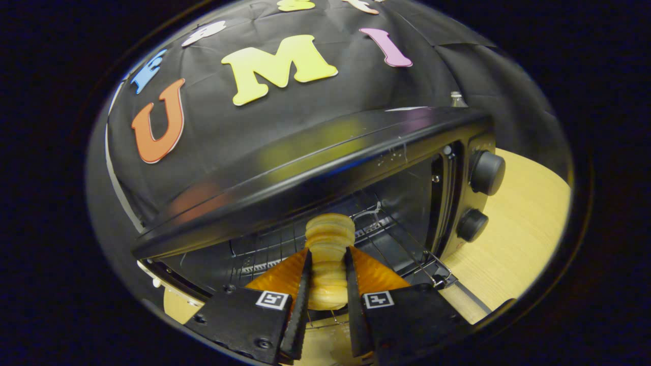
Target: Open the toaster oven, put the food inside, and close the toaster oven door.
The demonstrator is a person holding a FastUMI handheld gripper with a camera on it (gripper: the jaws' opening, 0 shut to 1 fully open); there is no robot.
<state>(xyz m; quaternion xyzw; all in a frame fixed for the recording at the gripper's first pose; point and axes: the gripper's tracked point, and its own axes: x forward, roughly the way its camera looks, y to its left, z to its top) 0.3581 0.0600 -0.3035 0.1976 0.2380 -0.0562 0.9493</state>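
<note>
The black toaster oven [315, 168] stands open on a light wooden table [519, 234], its wire rack [264, 249] showing inside. The gripper [328, 264] pinches a pale ridged pastry [329, 254] between both fingers, holding it at the oven's mouth above the rack. Two round knobs [485, 173] sit on the oven's right panel.

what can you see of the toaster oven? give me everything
The toaster oven is a black, glossy metal box on a light wooden table. Its door is open, showing a dark cavity with a wire rack inside. Two round black knobs sit one above the other on the panel beside the opening. The gripper is shut on a pale ridged pastry, held at the mouth of the cavity over the rack. Whether the pastry touches the rack is unclear.
</note>
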